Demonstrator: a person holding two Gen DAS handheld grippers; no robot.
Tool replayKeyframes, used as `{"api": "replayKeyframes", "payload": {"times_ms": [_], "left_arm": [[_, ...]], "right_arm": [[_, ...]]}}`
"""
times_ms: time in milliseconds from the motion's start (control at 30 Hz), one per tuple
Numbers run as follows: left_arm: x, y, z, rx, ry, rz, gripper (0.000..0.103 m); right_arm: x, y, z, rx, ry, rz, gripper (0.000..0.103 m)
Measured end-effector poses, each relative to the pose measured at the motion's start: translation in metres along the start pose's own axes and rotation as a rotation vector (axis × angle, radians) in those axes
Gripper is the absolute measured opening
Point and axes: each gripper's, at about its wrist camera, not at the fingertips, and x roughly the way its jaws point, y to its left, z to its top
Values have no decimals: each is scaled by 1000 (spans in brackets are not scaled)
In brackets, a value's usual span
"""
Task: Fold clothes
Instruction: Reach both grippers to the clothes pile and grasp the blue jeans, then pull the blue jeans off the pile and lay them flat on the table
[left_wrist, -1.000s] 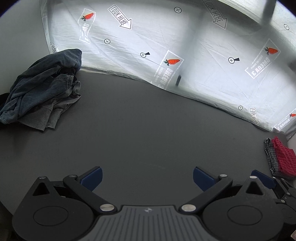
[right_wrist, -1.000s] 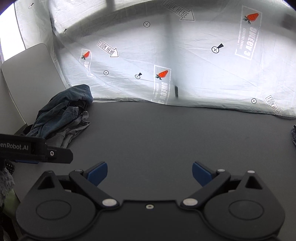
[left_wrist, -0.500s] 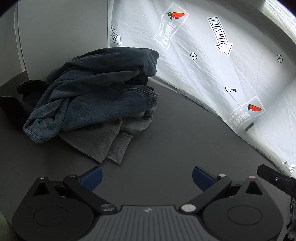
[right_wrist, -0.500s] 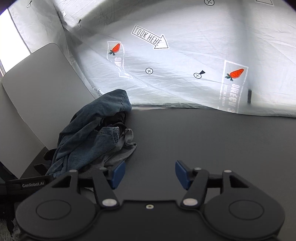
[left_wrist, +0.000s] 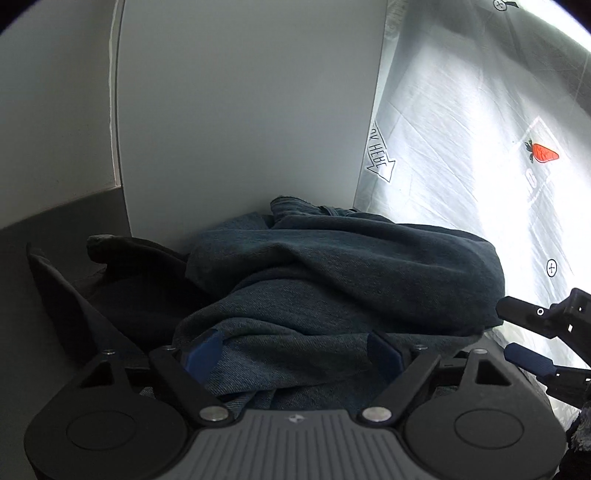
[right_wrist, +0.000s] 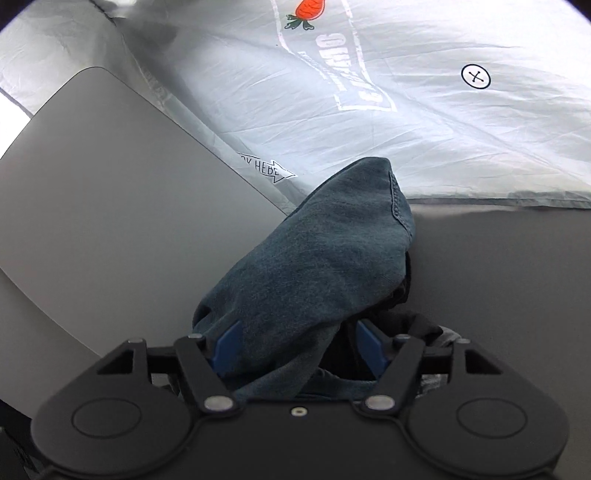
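Your left tool (left_wrist: 293, 354) is down on the pile of clothes (left_wrist: 332, 288), which sits at the far left corner of the dark desk (right_wrist: 509, 266), against a pale grey panel (left_wrist: 240, 110) and the white printed sheet (right_wrist: 443, 140) behind it. The left tool's jaws stand wide and are closing; folds of the blue denim garment (left_wrist: 369, 258) lie between its blue pads (left_wrist: 201, 354), but the pads do not visibly press on the cloth, so record it as released. A black garment (left_wrist: 122, 280) spreads out of the pile toward the left, lying flat on the desk.

Your right tool (right_wrist: 297, 347) is at the right end of the same pile. Its jaws are parted and opening. The denim garment's hemmed end (right_wrist: 397, 206) rises as a hump beyond the tool, and a lower fold of denim runs between the pads (right_wrist: 225, 347). The left pad sits against the cloth; the right pad stands clear of it over dark fabric. Nothing is clamped here.

In the left wrist view, your right tool (left_wrist: 543, 347) shows at the right edge, just beside the denim hump. The sheet bears a carrot logo (right_wrist: 304, 13), an arrow label (right_wrist: 271, 171) and a crossed circle mark (right_wrist: 475, 76).
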Motion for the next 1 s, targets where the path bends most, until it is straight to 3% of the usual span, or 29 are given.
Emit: {"api": "replayKeyframes", "payload": {"times_ms": [33,100,133,233,333,433,533,633,733,833,900,1000], "left_arm": [[1,4,2,-8,1,6,86],[-2,7,2,1,-3,21,86],[-6,7,2,13,-3,33,86],[-20,4,-2,34,-7,57,86],[-39,1,-6,24,-20,43,86],[-63,-10,-8,37,-49,16,86],[-94,-26,-12,56,-84,-37,87],[-125,-48,-23,86,-102,-116,87],[-158,-78,-45,140,-112,-186,87],[-187,-110,-79,193,-104,-263,87],[-201,-130,-107,219,-76,-307,87],[-211,-159,-151,258,-1,-351,87]], "right_arm": [[11,-2,3,50,13,3,76],[25,-6,6,142,8,20,73],[24,-8,6,168,-27,38,54],[-4,4,2,108,-120,45,24],[-52,18,-1,2,-202,57,20],[-128,21,-2,-17,-295,106,19],[-234,29,-8,-164,-488,91,19],[-334,13,-20,-176,-616,84,19],[-413,-22,-52,-145,-658,-71,19],[-468,-76,-105,-78,-612,-290,17],[-495,-112,-153,-79,-600,-539,11],[-512,-154,-221,-254,-421,-1019,11]]}}
